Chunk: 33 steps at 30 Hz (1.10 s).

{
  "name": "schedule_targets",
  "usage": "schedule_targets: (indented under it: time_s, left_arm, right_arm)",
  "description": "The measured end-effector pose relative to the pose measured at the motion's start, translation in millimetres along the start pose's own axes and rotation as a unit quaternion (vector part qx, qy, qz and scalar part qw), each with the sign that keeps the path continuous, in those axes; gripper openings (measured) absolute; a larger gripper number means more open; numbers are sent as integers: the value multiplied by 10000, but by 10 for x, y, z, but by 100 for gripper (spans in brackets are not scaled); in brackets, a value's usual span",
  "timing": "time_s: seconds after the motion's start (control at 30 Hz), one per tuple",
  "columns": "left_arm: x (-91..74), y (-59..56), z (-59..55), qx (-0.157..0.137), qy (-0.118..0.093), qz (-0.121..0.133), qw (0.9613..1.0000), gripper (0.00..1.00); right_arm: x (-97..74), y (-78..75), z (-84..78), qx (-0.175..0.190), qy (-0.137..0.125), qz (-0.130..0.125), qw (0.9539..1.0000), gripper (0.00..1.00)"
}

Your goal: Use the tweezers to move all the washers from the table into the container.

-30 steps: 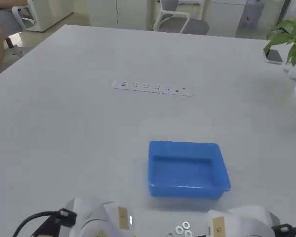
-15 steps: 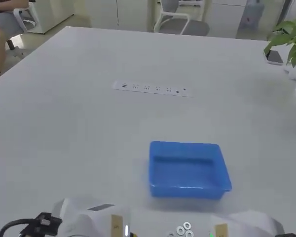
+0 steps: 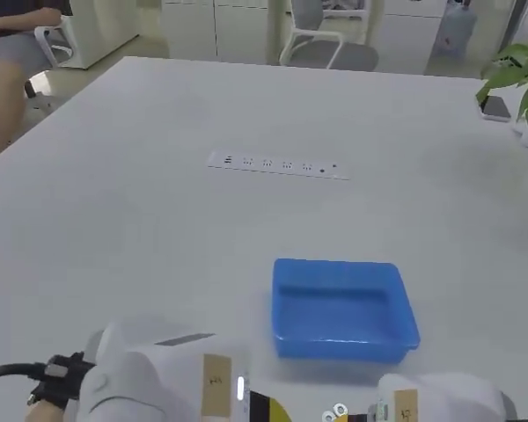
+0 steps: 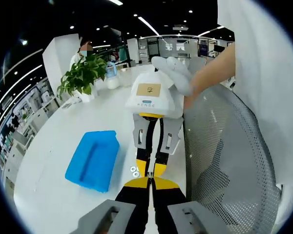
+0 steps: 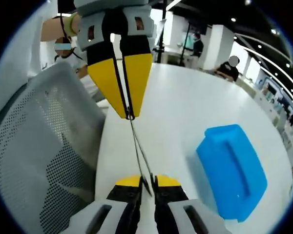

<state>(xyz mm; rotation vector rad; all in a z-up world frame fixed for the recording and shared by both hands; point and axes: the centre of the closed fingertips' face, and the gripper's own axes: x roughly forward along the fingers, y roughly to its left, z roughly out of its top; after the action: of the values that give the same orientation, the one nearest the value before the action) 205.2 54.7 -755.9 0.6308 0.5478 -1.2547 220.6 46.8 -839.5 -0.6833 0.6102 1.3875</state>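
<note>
Near the front edge of the table (image 3: 158, 220), the left gripper (image 5: 129, 115) and the right gripper (image 5: 147, 185) face each other tip to tip, with the tweezers (image 5: 138, 151) stretched between them. In the right gripper view, the left gripper's yellow jaws are pinched together on one end of the tweezers. The right gripper's own jaws stand narrow, closed on the other end. The two thin metal arms run in a slim line from one pair of tips to the other. The left gripper view agrees: its own jaws meet at the bottom, and the right gripper's tips point back at them from just beyond.

The washers (image 4: 135, 170) lie in a small cluster on the table, just beside the grippers' tips on the side toward the container (image 3: 343, 308). Their number is hard to tell. The container is a blue rectangular tray. It sits on the table near the washers but apart from them, farther from the person.

In the head view the grippers' white housings show at the bottom edge, the left one at lower left and the right one at lower right, with the washers between them. A power strip (image 3: 277, 165) lies farther back on the table, and a plant (image 3: 519, 79) stands at the far right. A grey mesh chair (image 4: 224, 161) sits at the table's near edge.
</note>
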Motion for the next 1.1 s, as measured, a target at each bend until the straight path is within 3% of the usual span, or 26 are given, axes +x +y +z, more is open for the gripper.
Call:
schedule_targets:
  time_s: [0.23,0.57,0.73,0.8,0.87,1.0,1.1]
  left_arm:
    - [-64,160,81,-20,-95,133,9999,0]
    - [28,327,54,7,-18,22,10000,0]
    - [68,346,97,90,89,-185,9997,0]
    - [87,312,126,51,145,-404,9991,0]
    - [115,291,162,-137,168,-594,9980,0]
    - [171,311,220,-61,213,-694,9973,0]
    - [209,313,241,-93,233,-754,9968,0]
  right_arm:
    - [29,-116,160,340,-374,-118,9987,7]
    - [102,-178,107,712,-468,-95,9963,8]
    - [98,-190,93,964,-502,-42,9941,9]
    - [75,-171,110,1003,-485,32,9938,12]
    - [-12,-155,201,800,-559,17,9952,12]
    - [-135,-157,330,889,-690,32,9936,13]
    - [-125,-175,283,775,-554,-17,9954,11]
